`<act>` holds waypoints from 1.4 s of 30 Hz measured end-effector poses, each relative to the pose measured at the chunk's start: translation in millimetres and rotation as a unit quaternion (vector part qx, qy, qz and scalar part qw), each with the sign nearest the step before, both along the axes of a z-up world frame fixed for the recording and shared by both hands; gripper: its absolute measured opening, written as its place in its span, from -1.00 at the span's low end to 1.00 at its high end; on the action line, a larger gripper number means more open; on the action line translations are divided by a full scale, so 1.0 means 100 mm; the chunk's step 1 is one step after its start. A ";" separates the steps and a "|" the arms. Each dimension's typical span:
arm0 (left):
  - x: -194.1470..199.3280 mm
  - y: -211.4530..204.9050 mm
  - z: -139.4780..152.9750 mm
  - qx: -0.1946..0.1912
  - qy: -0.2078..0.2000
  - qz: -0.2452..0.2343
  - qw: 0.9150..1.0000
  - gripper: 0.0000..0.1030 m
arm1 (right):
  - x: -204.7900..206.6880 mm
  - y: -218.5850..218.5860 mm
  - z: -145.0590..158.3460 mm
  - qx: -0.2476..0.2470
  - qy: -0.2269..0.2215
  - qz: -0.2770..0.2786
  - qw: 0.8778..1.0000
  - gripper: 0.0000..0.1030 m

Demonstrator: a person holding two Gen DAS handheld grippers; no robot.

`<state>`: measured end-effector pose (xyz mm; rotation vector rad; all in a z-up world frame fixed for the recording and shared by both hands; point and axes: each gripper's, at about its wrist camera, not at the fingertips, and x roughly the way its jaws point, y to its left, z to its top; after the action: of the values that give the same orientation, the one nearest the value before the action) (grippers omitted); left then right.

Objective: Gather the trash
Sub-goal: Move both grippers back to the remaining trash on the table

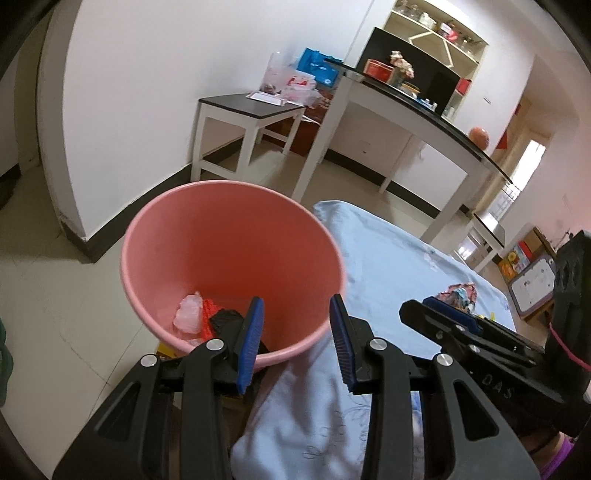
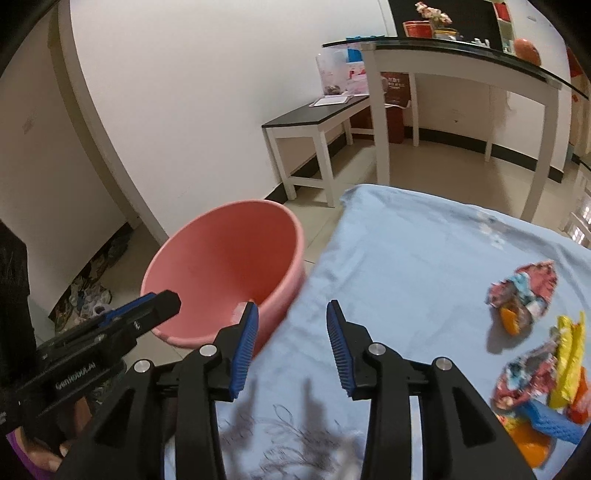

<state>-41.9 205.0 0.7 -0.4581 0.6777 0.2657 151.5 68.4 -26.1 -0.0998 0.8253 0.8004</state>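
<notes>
A pink bucket [image 1: 229, 240] stands on the floor beside a table covered with a light blue cloth [image 1: 399, 266]. Inside the bucket lie a pale crumpled piece [image 1: 189, 312], a red piece and a black piece. My left gripper [image 1: 297, 343] is open and empty over the bucket's near rim. My right gripper [image 2: 291, 345] is open and empty over the cloth [image 2: 424, 251], next to the bucket [image 2: 221, 266]. Crumpled snack wrappers [image 2: 524, 291] and a yellow wrapper [image 2: 569, 362] lie on the cloth at the right. One wrapper [image 1: 458, 293] shows in the left wrist view behind the right gripper.
A small white side table with a dark top [image 1: 251, 107] stands by the wall. A long white desk with a black top [image 1: 424, 107] carries boxes and flowers. Shelves [image 1: 436, 26] rise behind it. Shoes [image 2: 88, 291] lie on the floor at the left.
</notes>
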 end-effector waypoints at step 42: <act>0.64 -1.71 -0.11 0.046 0.027 -0.219 0.974 -0.28 | 0.06 -2.44 0.11 -0.006 -0.026 -0.219 0.975 -0.18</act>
<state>22.2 33.9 -10.2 -0.2047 0.7966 -0.1075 157.6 -175.5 -15.4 0.0510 0.7659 0.3764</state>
